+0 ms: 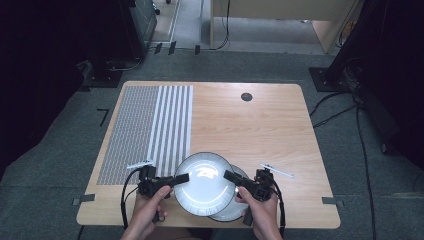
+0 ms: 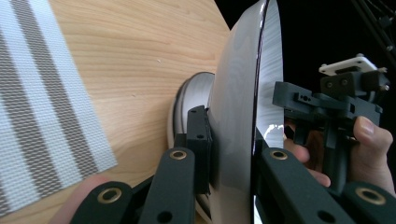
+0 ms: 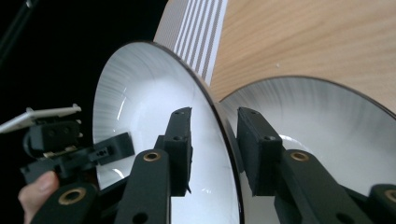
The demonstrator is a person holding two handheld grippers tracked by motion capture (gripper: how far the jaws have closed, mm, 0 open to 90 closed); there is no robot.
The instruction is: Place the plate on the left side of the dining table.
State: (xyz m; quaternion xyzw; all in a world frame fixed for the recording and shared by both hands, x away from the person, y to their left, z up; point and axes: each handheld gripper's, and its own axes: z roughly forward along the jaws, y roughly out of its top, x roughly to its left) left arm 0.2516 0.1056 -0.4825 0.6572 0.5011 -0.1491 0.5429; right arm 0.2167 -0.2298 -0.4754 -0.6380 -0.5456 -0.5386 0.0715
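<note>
A white plate with a dark rim (image 1: 205, 186) lies over the left part of a second white plate (image 1: 235, 210) near the table's front edge. My left gripper (image 1: 184, 177) is shut on the upper plate's left rim; in the left gripper view its pads (image 2: 200, 135) press on the upper plate (image 2: 243, 93), with the lower plate (image 2: 192, 98) behind. My right gripper (image 1: 229, 175) is at the right rim. In the right gripper view its jaws (image 3: 212, 123) stand either side of the upper plate's (image 3: 140, 93) rim with gaps, open. The lower plate (image 3: 322, 126) lies beyond.
A grey striped placemat (image 1: 145, 130) covers the left part of the wooden table (image 1: 260, 130). A small dark round hole (image 1: 246, 97) sits near the far edge. Cables and equipment stands surround the table on the floor.
</note>
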